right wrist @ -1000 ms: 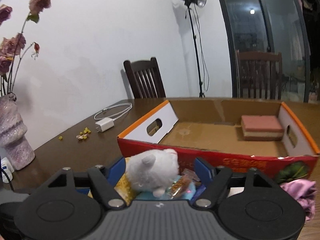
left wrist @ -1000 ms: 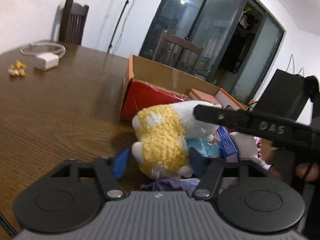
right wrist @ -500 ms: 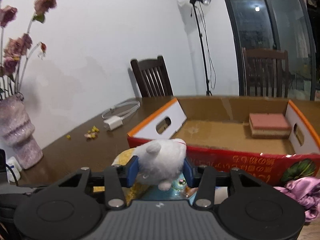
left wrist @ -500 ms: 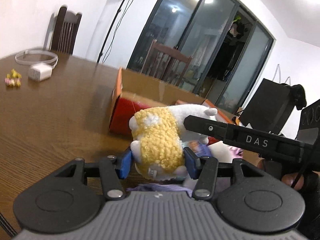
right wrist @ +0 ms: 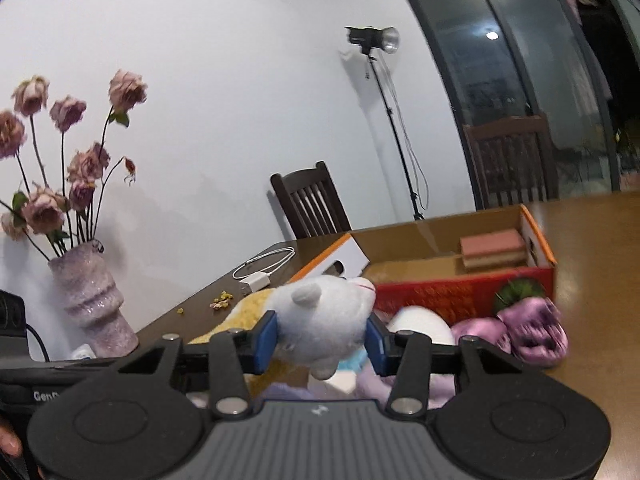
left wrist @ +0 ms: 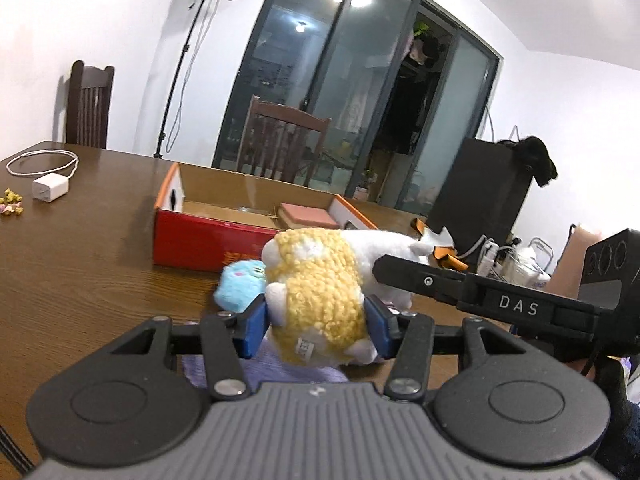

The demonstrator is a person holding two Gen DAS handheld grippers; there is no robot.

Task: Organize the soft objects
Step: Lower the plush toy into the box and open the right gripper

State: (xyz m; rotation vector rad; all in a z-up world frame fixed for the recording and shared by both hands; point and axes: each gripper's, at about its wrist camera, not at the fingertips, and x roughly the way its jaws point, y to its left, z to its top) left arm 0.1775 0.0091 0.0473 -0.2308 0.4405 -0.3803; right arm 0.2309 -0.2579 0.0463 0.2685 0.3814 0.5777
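Plush toy [left wrist: 320, 300], yellow fleece body with white head, gripped at both ends and held clear of the table [left wrist: 80, 272], just near of the red cardboard box [left wrist: 200, 240]. Left gripper [left wrist: 316, 330] clamped on the yellow rear end, blue pads [left wrist: 252, 328] pressing into the fleece on both sides, white label hanging between them. Right gripper [right wrist: 322, 338] clamped on the white head [right wrist: 324, 320], pads dented into the fur, small ear up, mouth stitch facing the box. From the left wrist view, right gripper's black finger crosses from the right at the toy's head end. Small light-blue plush [left wrist: 240, 284] just left of the yellow body, whether touching cannot be told. Purple fabric [left wrist: 272, 368] low under the left gripper. From the right wrist view, purple satin item [right wrist: 532, 332] and white rounded soft item [right wrist: 420, 324] on the table near of the box's red wall [right wrist: 460, 292]. Box open-topped, pink block [right wrist: 492, 246] in its far right corner. White charger with coiled cable [left wrist: 50, 188] and yellow crumbs [left wrist: 10, 202] far left on the table. Vase of dried roses [right wrist: 88, 296] at left, light stand [right wrist: 376, 40] and dark chair [right wrist: 312, 204] by the wall.
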